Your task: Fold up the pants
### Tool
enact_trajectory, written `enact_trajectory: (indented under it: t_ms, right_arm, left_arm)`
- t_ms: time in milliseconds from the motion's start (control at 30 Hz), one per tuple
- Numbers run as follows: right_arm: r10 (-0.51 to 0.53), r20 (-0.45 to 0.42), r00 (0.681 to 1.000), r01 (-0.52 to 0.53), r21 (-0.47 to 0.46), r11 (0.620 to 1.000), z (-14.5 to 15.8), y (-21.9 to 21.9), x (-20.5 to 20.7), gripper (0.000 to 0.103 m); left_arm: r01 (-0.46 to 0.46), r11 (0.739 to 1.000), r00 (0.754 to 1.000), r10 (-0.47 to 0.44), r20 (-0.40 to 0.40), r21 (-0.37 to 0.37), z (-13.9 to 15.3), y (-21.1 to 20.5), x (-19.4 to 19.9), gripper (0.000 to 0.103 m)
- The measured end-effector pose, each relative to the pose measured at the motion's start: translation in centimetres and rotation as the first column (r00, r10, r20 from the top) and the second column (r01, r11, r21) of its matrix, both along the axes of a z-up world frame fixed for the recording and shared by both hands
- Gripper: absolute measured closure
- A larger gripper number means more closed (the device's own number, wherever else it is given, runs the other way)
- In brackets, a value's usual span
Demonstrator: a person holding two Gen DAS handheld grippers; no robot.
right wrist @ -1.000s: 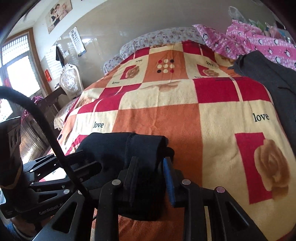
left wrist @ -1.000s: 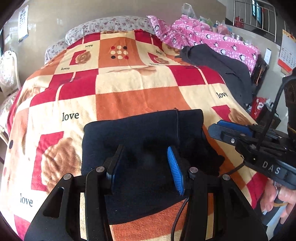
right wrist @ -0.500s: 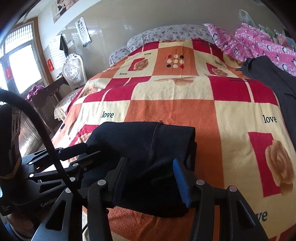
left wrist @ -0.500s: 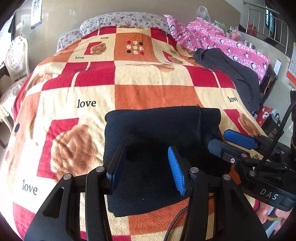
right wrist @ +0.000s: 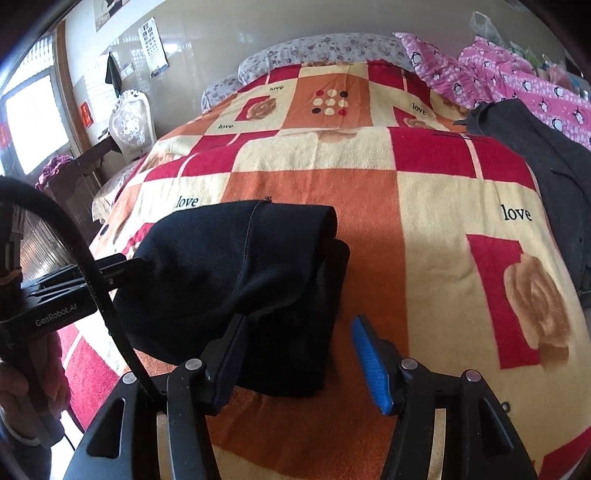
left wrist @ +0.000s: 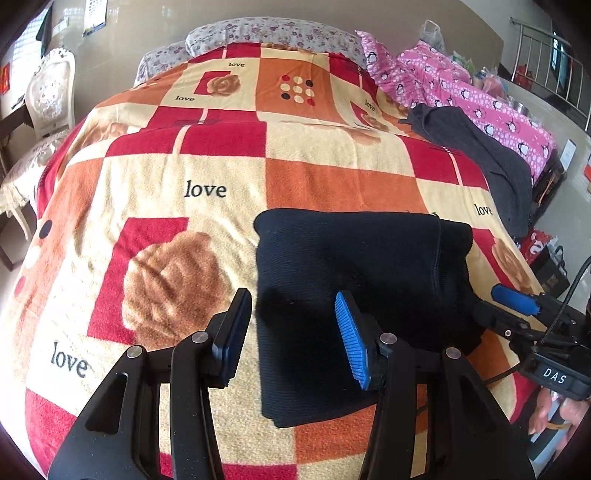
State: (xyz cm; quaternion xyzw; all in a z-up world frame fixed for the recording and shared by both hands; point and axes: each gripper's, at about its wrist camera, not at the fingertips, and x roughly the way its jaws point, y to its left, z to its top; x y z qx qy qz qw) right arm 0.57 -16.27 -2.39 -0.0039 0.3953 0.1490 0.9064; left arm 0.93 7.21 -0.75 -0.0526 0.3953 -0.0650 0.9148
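The black pants (left wrist: 354, 295) lie folded into a thick rectangular bundle on the checked bed blanket (left wrist: 221, 177). My left gripper (left wrist: 291, 332) is open and empty, hovering just above the near left part of the bundle. In the right wrist view the pants (right wrist: 236, 273) sit left of centre, and my right gripper (right wrist: 299, 354) is open and empty over their near right corner. The right gripper also shows at the right edge of the left wrist view (left wrist: 517, 306), beside the bundle.
A dark grey garment (left wrist: 480, 155) and a pink penguin-print quilt (left wrist: 480, 99) lie along the bed's right side. Floral pillows (left wrist: 266, 31) are at the head. A white chair (left wrist: 40, 110) stands left of the bed.
Both grippers have pulled back from the bundle and shifted sideways. The right gripper, nearly closed around the fabric a second ago, has opened wide and let it go. The pants stay put.
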Motion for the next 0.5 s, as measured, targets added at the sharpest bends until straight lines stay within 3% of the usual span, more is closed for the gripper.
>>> enact_trajectory:
  t_ms: [267, 400, 500]
  right_arm:
    - [-0.012, -0.008, 1.000, 0.012, 0.012, 1.000, 0.1, 0.6, 0.7, 0.047]
    - [-0.024, -0.018, 1.000, 0.025, 0.031, 0.999, -0.1, 0.5, 1.4, 0.042]
    - [-0.024, -0.038, 0.999, 0.027, 0.060, 0.998, -0.4, 0.3, 2.0, 0.040]
  left_arm:
    - [0.017, 0.998, 0.999, -0.020, -0.037, -0.066, -0.3, 1.4, 0.5, 0.054]
    - [0.021, 0.996, 0.999, -0.026, -0.048, -0.088, -0.7, 1.8, 0.8, 0.043]
    - [0.032, 0.990, 0.997, -0.042, -0.068, -0.141, -1.2, 2.2, 1.3, 0.043]
